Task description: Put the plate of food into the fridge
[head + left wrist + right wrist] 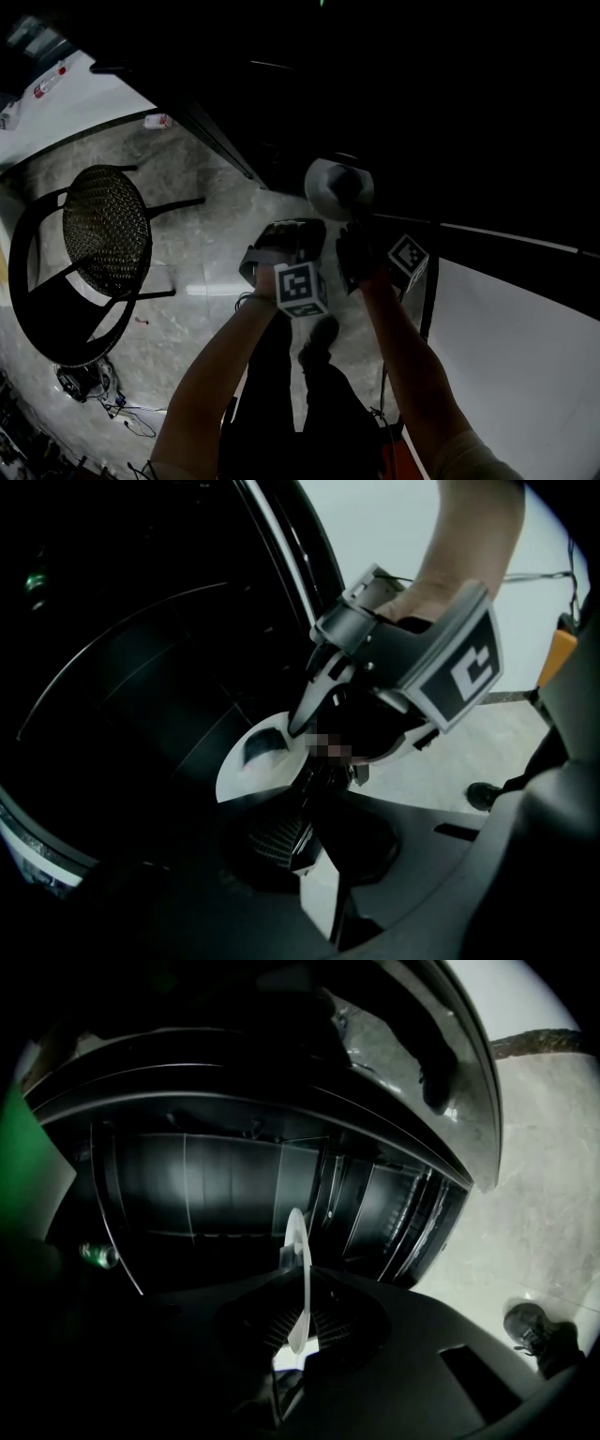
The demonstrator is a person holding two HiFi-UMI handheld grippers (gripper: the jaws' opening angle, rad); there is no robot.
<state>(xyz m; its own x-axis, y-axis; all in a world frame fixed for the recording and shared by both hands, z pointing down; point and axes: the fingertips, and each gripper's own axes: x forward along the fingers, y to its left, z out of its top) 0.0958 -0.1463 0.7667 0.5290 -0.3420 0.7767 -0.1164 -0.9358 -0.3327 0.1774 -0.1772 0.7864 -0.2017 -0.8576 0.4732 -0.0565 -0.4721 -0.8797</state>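
Right gripper (pixel 300 1290): I read it as clamped. Its jaws are nearly together, and the white plate (pixel 296 1230) stands edge-on between them, pinched at the rim.

Left gripper (pixel 314 803): also narrow. The plate's near rim runs in between its jaws, and I judge it gripped there.

The two grippers sit side by side on the same near edge, so the plate juts out just past their tips. A dark item (pixel 345 186) lies on the plate, but I cannot identify it.

Markings: the only legible ones are the black-and-white square codes on the marker cubes (pixel 300 289). The one on the right gripper resembles a block letter C.

Beyond the plate lies the dark interior of the fridge (pixel 225 1180), and the plate is held in the air before it.

Further off, on the pale floor (pixel 216 281), are a black mesh chair (pixel 105 230) and a small red-and-white packet (pixel 157 120), its print too small to read.
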